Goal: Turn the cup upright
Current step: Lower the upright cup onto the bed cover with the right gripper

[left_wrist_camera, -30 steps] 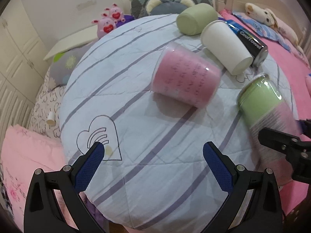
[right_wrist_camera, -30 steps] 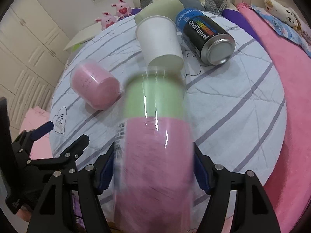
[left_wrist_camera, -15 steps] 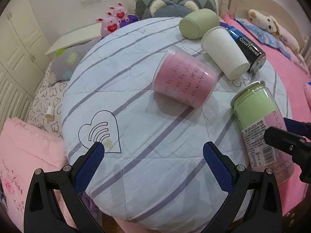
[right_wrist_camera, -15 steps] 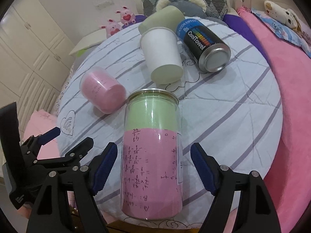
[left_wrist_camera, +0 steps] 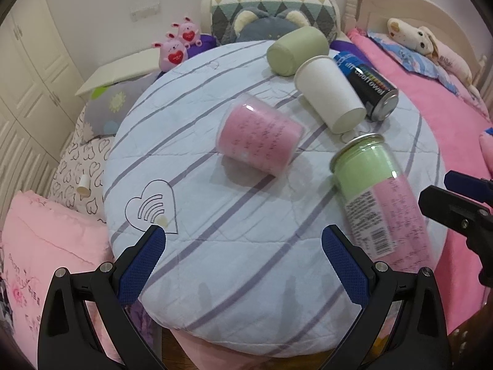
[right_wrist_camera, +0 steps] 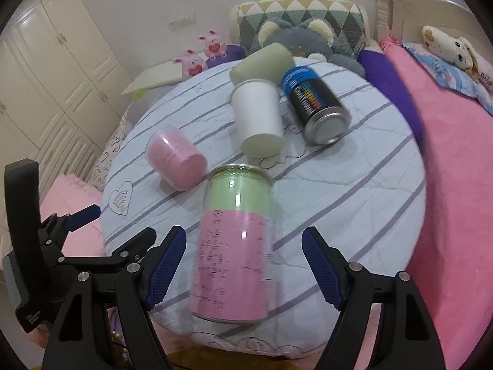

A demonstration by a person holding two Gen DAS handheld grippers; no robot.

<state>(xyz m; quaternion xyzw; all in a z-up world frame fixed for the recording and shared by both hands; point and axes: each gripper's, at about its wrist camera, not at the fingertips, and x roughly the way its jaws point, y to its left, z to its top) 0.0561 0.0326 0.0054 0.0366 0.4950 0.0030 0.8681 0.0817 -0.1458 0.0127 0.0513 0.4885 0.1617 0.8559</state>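
Tall jar (right_wrist_camera: 234, 240): It is seen standing up near the front edge of the round table (right_wrist_camera: 354, 191), green on top and pink below. It leans a little in the left view, so it cannot be told if it is steady.
Right gripper (right_wrist_camera: 243, 268): Its blue fingers are spread wide, one on each side of the tall jar, and nothing is squeezed.
Left gripper (left_wrist_camera: 243, 262): Its fingers are spread wide too, and only bare cloth is seen between them.
Cups lying down: The pink cup (left_wrist_camera: 262, 137), the white paper cup (left_wrist_camera: 331, 98), the green cup (left_wrist_camera: 292, 49) and the black can (left_wrist_camera: 369, 88) are all seen on their sides.
Likely next: One lying cup may be picked up.
What could go wrong: The tall jar could be bumped by a finger and knocked off the edge. The soft cloth could make it wobble. The pink cup could be rolled away if it is only nudged.
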